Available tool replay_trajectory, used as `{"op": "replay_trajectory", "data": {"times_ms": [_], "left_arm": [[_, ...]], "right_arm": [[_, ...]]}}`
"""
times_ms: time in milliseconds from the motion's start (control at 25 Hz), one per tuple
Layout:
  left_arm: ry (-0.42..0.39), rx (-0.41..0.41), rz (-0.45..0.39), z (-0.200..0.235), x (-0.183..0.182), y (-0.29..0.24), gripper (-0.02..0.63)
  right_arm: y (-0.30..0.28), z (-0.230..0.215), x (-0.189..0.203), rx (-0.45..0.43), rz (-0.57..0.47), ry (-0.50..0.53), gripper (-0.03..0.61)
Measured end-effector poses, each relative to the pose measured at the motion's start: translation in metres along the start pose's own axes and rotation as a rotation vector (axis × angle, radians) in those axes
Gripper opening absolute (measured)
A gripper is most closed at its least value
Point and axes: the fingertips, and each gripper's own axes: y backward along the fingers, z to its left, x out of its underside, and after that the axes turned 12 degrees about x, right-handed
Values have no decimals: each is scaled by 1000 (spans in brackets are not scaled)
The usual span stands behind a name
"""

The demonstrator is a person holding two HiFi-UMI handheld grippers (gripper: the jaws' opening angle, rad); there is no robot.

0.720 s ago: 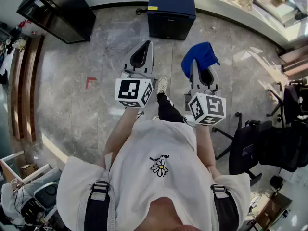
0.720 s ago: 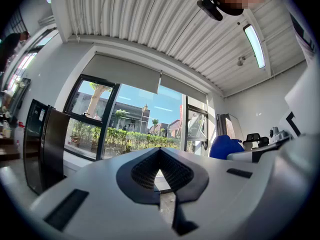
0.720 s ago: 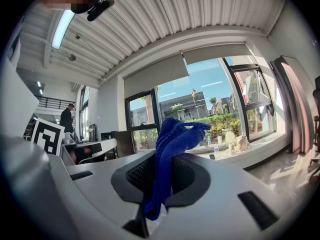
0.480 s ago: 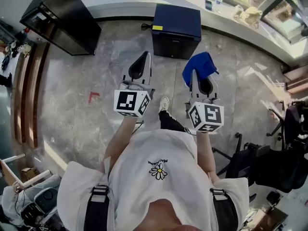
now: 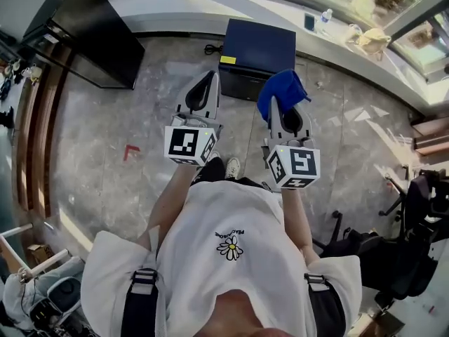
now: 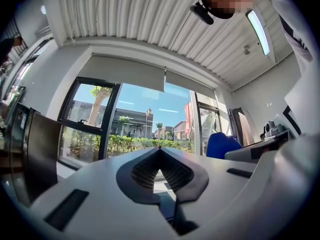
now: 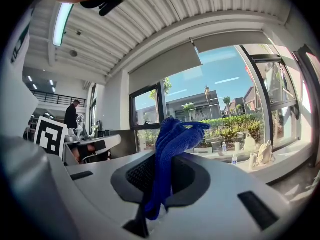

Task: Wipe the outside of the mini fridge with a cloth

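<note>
The dark blue mini fridge (image 5: 259,51) stands on the floor by the window ledge, just ahead of both grippers in the head view. My right gripper (image 5: 278,98) is shut on a blue cloth (image 5: 280,90), which sticks up past the jaws and hangs over the fridge's front right corner. The right gripper view shows the cloth (image 7: 170,154) pinched between the closed jaws and pointing up. My left gripper (image 5: 202,88) is held beside it, left of the fridge, with jaws closed and nothing in them. Neither gripper view shows the fridge.
A tall black cabinet (image 5: 91,37) stands at the left against the wall. A white window ledge (image 5: 337,41) behind the fridge carries a bottle (image 5: 325,15) and a bag (image 5: 372,41). Black office chairs (image 5: 393,258) stand at the right. The floor is grey marble with a red mark (image 5: 130,149).
The person has walked forward, so the fridge is now closer to both grippers. The blue cloth now overlaps the fridge's front right corner.
</note>
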Motion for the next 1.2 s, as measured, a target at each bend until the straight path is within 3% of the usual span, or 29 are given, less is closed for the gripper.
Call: {"op": "replay_trajectory", "data": {"times_ms": [400, 640, 800, 960, 1200], "left_arm": [[-31, 16, -22, 41, -13, -41, 3], [-4, -9, 11, 76, 30, -43, 3], [27, -35, 40, 101, 110, -57, 3], [8, -42, 67, 127, 235, -70, 3], [-47, -73, -25, 163, 415, -91, 3]], "right_arm": [[-57, 5, -17, -7, -24, 2, 61], [-96, 21, 9, -34, -22, 25, 61], [-136, 11, 68, -39, -25, 32, 61], [-185, 1, 178, -61, -27, 28, 61], [-251, 2, 346, -166, -131, 63, 61]]}}
